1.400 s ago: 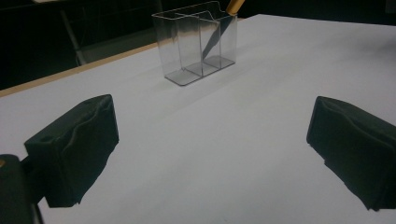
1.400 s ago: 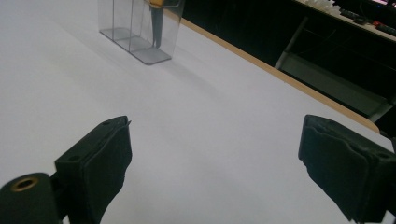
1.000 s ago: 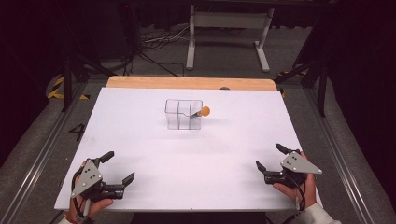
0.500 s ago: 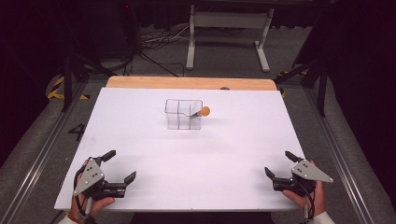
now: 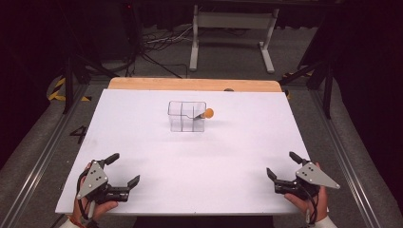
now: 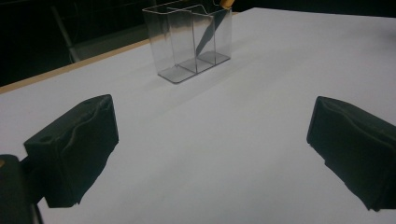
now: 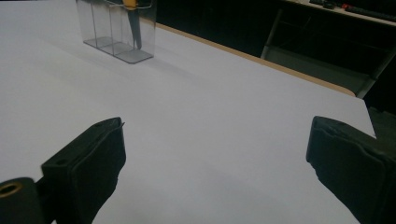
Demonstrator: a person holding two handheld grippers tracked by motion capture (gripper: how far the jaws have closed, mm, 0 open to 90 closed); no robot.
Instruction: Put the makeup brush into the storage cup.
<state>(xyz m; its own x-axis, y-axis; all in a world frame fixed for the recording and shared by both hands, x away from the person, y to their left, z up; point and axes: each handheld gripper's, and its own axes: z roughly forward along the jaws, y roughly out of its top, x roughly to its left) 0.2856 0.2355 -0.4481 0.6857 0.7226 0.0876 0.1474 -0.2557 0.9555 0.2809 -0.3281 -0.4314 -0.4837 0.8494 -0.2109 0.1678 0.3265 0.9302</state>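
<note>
While a clear plastic divided holder [image 5: 187, 116] stands toward the far edge of the white tabletop [image 5: 142, 142], an orange-handled tool [image 5: 204, 114] leans in its right compartment, handle sticking out over the rim. Well apart from it, the left gripper [image 5: 124, 169] and right gripper [image 5: 281, 166] rest at the near corners, jaws spread wide, holding nothing.

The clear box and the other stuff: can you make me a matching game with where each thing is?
Things:
1. clear box
2. orange-handled tool
3. left gripper
4. right gripper

Places:
A. near right corner of the table
B. leaning in the box's right compartment
C. near left corner of the table
D. standing on the far middle of the table

Pairs: 1-D, 2-B, 3-C, 4-A
</note>
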